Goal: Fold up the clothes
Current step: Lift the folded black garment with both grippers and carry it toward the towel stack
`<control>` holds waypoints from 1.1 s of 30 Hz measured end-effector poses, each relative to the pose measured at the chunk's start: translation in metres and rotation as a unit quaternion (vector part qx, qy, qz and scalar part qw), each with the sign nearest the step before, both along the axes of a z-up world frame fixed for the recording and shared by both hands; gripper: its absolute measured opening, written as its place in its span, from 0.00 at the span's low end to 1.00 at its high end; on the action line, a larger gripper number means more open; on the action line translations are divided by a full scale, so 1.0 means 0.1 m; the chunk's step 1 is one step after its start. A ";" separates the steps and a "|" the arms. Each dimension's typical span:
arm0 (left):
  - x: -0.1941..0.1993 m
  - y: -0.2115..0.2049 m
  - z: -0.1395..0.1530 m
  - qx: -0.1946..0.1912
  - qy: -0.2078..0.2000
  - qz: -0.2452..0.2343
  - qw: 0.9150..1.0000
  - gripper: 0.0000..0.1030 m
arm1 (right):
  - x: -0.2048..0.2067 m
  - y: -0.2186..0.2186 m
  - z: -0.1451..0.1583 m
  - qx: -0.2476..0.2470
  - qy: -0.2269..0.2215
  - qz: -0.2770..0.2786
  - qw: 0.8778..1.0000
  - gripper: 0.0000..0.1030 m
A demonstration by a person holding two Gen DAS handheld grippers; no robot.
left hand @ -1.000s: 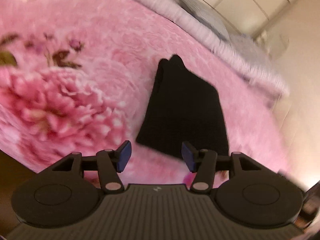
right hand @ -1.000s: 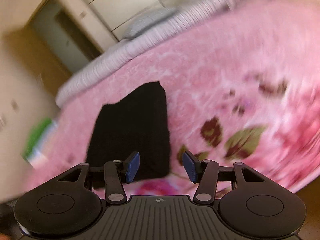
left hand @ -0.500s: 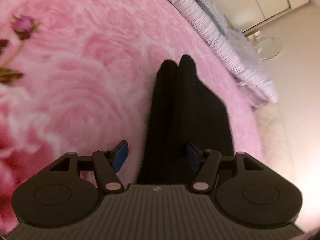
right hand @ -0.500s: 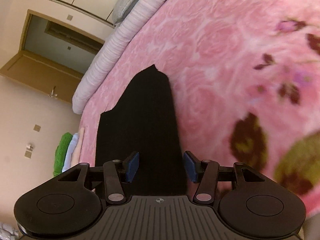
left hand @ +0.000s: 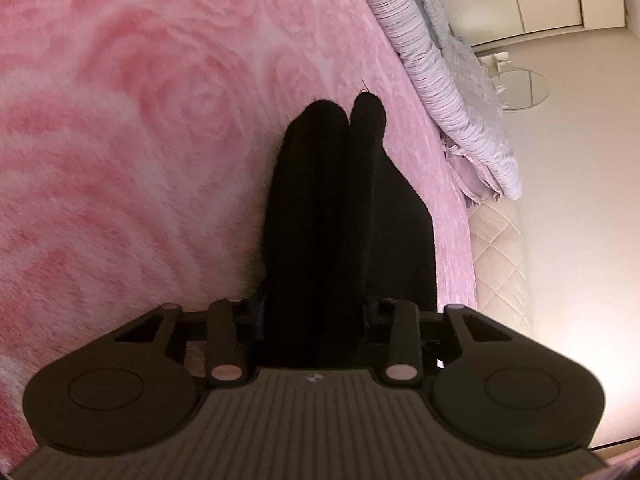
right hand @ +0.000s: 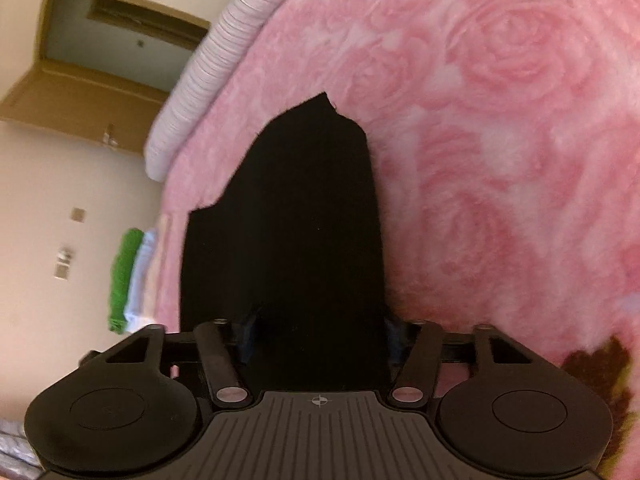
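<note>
A black garment [left hand: 340, 220], folded narrow, lies flat on a pink rose-patterned blanket [left hand: 140, 140]. Its near edge sits between the fingers of my left gripper [left hand: 316, 312], whose jaws are closing; the blue pads stand at the cloth's sides, and no firm pinch shows. In the right wrist view the same black garment [right hand: 288, 220] runs away from me over the blanket [right hand: 500, 140]. My right gripper [right hand: 320, 332] straddles the near edge too, its jaws closing with a little room left at each pad.
A striped lilac quilt roll [left hand: 432, 72] edges the bed's far side, also seen as the quilt roll [right hand: 224, 60]. A cream quilted mattress side [left hand: 500, 248] drops to the floor. Green and white folded clothes [right hand: 124, 276] lie at the bed's left edge, below a doorway [right hand: 100, 60].
Both grippers came forward and down onto the garment's near edge, which now lies between their fingers. The left jaws have narrowed.
</note>
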State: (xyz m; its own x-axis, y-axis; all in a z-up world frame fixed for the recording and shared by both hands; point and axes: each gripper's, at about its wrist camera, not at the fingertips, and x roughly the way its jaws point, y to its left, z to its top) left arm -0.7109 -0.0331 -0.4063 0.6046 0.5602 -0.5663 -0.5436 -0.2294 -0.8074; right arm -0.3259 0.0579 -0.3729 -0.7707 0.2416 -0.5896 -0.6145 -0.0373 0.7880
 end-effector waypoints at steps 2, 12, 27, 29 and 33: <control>0.02 0.03 0.09 -0.012 0.010 0.000 1.000 0.29 | 0.00 0.02 0.05 -0.019 -0.005 -0.002 1.000 0.44; -0.11 -0.03 1.25 -0.052 0.028 0.058 0.997 0.26 | -0.25 0.38 1.02 -0.069 -0.008 0.047 0.996 0.40; -1.63 -0.57 2.66 0.030 0.068 0.158 0.985 0.26 | -1.93 0.52 2.20 -0.014 0.067 0.136 0.988 0.40; -2.07 -0.66 2.74 0.038 0.073 0.158 0.984 0.26 | -2.34 0.42 2.27 -0.008 0.074 0.140 0.987 0.40; -3.11 -0.81 2.88 0.049 0.082 0.151 0.984 0.26 | -3.32 0.18 2.34 -0.007 0.091 0.123 0.988 0.40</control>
State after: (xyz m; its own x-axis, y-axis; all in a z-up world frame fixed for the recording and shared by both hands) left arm -1.0217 -0.1137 -0.1181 0.3071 0.7573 -0.5763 -0.5872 -0.3258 -0.7410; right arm -0.6578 0.0757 -0.1389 -0.8984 0.0272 -0.4383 -0.4368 -0.1569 0.8857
